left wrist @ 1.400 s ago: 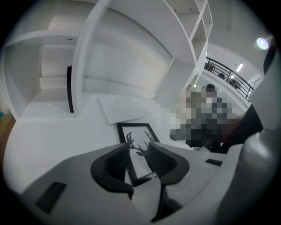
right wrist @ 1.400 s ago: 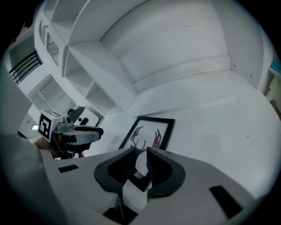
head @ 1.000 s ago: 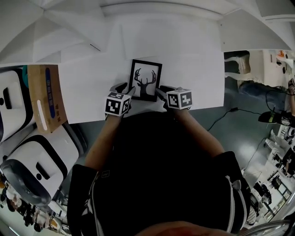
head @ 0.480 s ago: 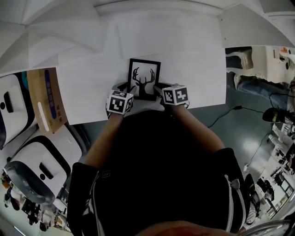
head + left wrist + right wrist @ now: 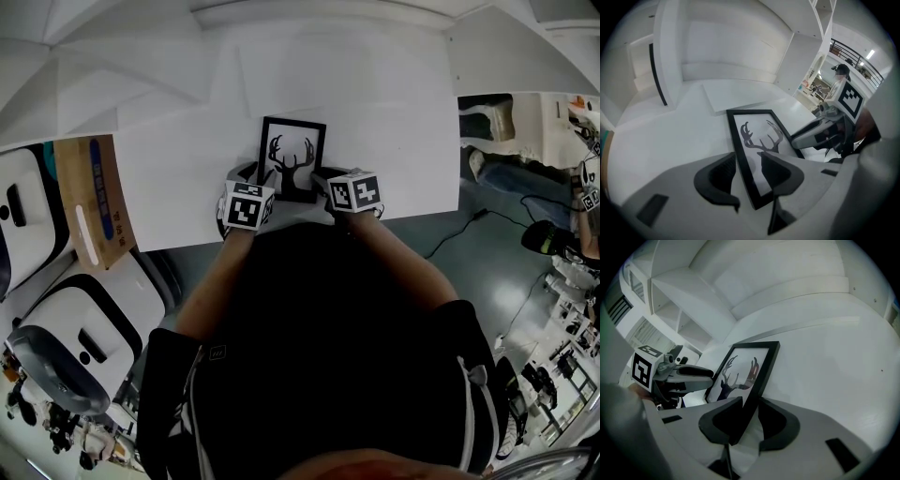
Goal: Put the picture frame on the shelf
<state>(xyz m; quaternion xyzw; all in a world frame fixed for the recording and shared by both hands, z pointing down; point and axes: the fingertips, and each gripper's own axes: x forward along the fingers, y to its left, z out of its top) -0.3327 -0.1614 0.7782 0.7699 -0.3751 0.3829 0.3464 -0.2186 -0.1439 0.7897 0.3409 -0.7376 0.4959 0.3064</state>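
The picture frame is black with a deer-antler silhouette and lies near the front of the white table. My left gripper is shut on its near left edge. That edge runs between the dark jaws of the left gripper in the left gripper view. My right gripper is shut on the near right edge, and the frame slants up between the jaws of the right gripper. White shelf compartments rise behind the table.
A cardboard box stands at the table's left end, with white rounded machines on the floor below it. A cable trails over the grey floor at right. Angled white shelf panels close off the back.
Both grippers and the frame have shifted slightly to the left and away from me. The hold on both edges looks the same.
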